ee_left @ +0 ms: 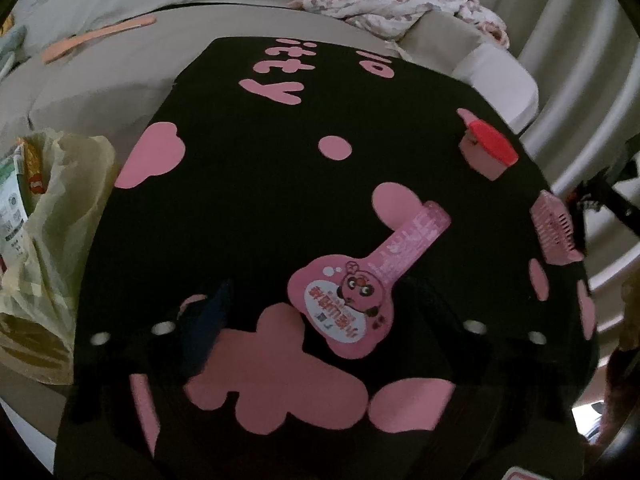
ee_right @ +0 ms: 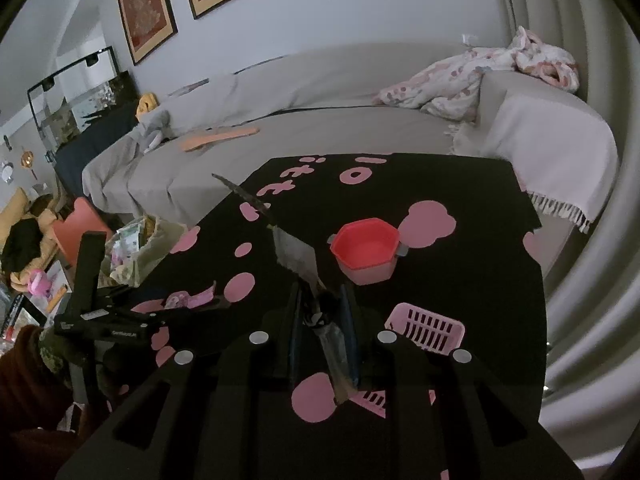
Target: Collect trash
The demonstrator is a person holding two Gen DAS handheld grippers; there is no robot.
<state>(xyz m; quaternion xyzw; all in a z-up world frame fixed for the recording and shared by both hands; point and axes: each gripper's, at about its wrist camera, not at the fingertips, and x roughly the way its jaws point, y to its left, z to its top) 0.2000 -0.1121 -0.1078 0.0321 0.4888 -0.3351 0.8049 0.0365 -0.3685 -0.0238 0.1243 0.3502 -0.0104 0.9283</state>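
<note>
The right gripper (ee_right: 320, 312) is clamped on a long silvery wrapper (ee_right: 296, 256) sticking up over the tabletop's (ee_right: 460, 200) middle; it looks light, crinkly and floppy, best pinched near its end. The left gripper (ee_left: 316, 320) stands apart around a flat pink label (ee_left: 352, 300) near the tabletop's front edge, thin card that probably needs lifting by an edge.

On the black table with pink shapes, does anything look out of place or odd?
Yes. A pink snack wrapper lies loose on the black table, between the left claw fingers. The right claw is shut on a long silver wrapper that sticks up. The red cup stands upright.
</note>
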